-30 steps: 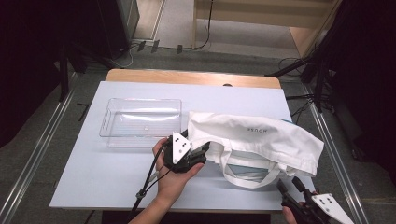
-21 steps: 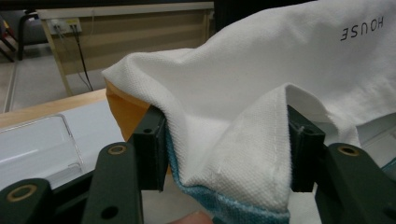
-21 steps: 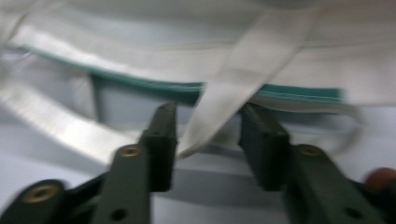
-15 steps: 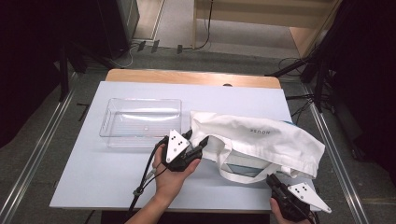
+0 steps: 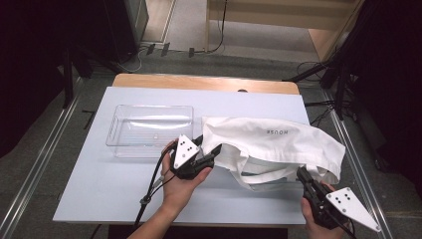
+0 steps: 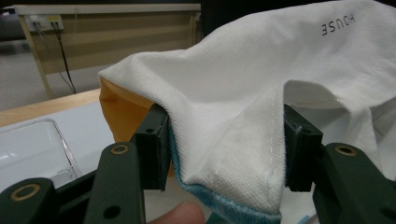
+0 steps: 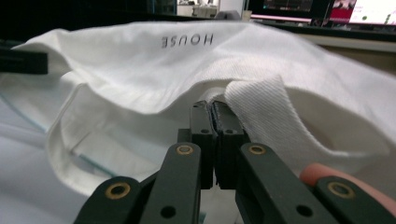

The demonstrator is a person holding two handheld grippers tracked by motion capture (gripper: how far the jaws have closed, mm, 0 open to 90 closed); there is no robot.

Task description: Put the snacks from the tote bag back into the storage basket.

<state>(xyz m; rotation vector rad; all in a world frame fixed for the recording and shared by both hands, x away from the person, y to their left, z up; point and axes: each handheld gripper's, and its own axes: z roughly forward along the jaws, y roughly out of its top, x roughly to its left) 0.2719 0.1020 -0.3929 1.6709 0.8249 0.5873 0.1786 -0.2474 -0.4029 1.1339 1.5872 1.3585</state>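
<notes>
Left hand-held gripper (image 6: 224, 154) clamped on the white tote bag's (image 5: 278, 144) mouth edge; right hand-held gripper (image 7: 214, 140) pinched together on the hem beside a handle strap (image 7: 275, 116). Bag lies between them on the desk (image 5: 99, 184). Lift both evenly to spread the mouth.

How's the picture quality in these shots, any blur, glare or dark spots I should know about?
High view: the white tote bag and table are evenly lit, the surroundings fall into near black, and the clear tray gives faint reflections. Left gripper view: the bag fabric is sharp, the background bench soft. Right gripper view: the near jaws are slightly soft, and bright monitors glow along the top edge.
</notes>
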